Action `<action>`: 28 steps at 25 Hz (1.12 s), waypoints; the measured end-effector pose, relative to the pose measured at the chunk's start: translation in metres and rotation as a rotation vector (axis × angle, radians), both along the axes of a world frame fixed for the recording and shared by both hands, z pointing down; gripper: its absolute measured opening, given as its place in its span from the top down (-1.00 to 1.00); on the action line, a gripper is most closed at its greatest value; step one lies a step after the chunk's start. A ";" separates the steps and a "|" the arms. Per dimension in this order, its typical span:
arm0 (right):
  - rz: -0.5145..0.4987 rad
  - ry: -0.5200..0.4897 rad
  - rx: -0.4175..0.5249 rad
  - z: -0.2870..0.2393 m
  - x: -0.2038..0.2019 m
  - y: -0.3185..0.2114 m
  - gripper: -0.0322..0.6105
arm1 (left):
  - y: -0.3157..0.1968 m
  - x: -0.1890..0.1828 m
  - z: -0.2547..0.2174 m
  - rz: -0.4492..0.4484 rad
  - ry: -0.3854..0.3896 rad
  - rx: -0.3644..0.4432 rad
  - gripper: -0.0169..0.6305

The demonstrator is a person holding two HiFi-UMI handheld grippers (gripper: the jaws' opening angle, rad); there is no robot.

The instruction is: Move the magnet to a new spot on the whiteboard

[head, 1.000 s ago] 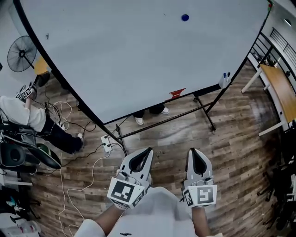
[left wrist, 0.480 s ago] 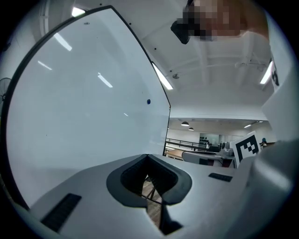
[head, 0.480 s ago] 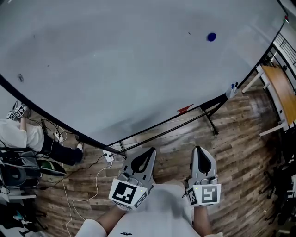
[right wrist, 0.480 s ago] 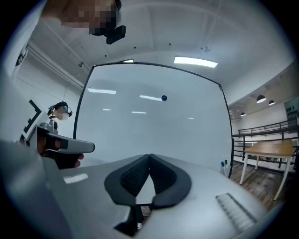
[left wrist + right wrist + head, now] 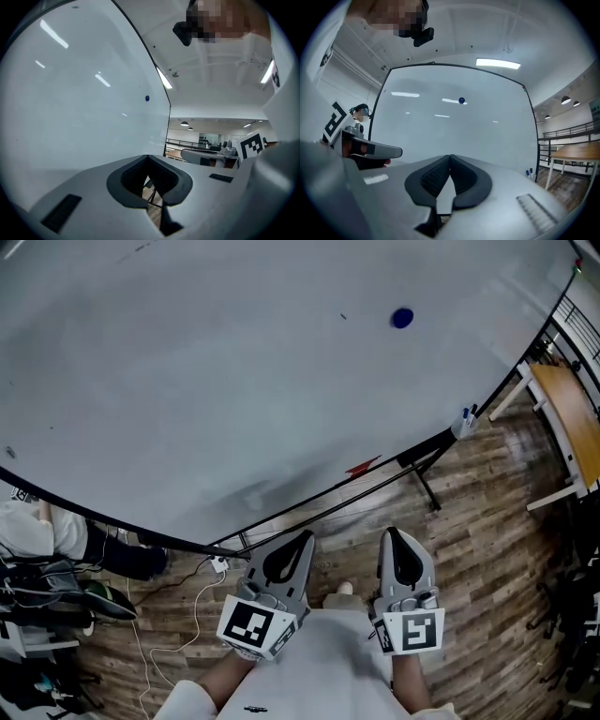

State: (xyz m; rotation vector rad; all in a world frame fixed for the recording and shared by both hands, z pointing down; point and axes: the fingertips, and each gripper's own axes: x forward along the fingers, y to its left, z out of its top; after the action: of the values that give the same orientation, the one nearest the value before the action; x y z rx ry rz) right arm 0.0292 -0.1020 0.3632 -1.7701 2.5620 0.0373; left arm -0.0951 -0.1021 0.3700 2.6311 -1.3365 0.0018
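A round blue magnet (image 5: 402,318) sticks high on the large whiteboard (image 5: 225,381); it also shows as a small blue dot (image 5: 461,100) in the right gripper view and a tiny dot (image 5: 147,98) in the left gripper view. Both grippers are held low near the person's body, well short of the board. My left gripper (image 5: 298,542) has its jaws together with nothing between them. My right gripper (image 5: 391,538) is shut and empty too. In the right gripper view the magnet lies above and slightly right of the jaw tips (image 5: 450,157).
The board's stand legs (image 5: 427,488) reach across the wooden floor. A marker cup (image 5: 462,424) hangs at the board's lower right edge, a red object (image 5: 362,466) on its bottom rail. A wooden table (image 5: 567,423) and railing stand right. A seated person (image 5: 37,532) and cables lie left.
The view has swung upward and closer to the board, which now fills more of the head view. The magnet has shifted slightly left. Both grippers stay low and shut.
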 end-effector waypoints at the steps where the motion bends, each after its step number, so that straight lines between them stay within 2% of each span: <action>1: -0.011 0.000 0.007 -0.002 0.000 -0.002 0.87 | -0.003 0.002 -0.001 -0.006 0.001 0.001 0.93; 12: -0.103 0.002 0.084 -0.029 0.006 -0.036 0.86 | -0.031 0.025 -0.017 -0.048 -0.023 0.037 0.93; 21: -0.179 0.007 0.162 -0.074 0.003 -0.066 0.72 | -0.048 0.031 -0.042 -0.067 -0.054 0.073 0.93; 28: -0.186 0.017 0.205 -0.107 -0.002 -0.080 0.60 | -0.057 0.029 -0.061 -0.078 -0.066 0.112 0.93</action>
State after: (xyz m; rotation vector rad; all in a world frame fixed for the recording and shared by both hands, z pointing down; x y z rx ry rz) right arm 0.0273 -0.1821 0.2565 -1.4629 2.6129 0.3000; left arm -0.0663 -0.1587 0.3086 2.6895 -1.5022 0.0039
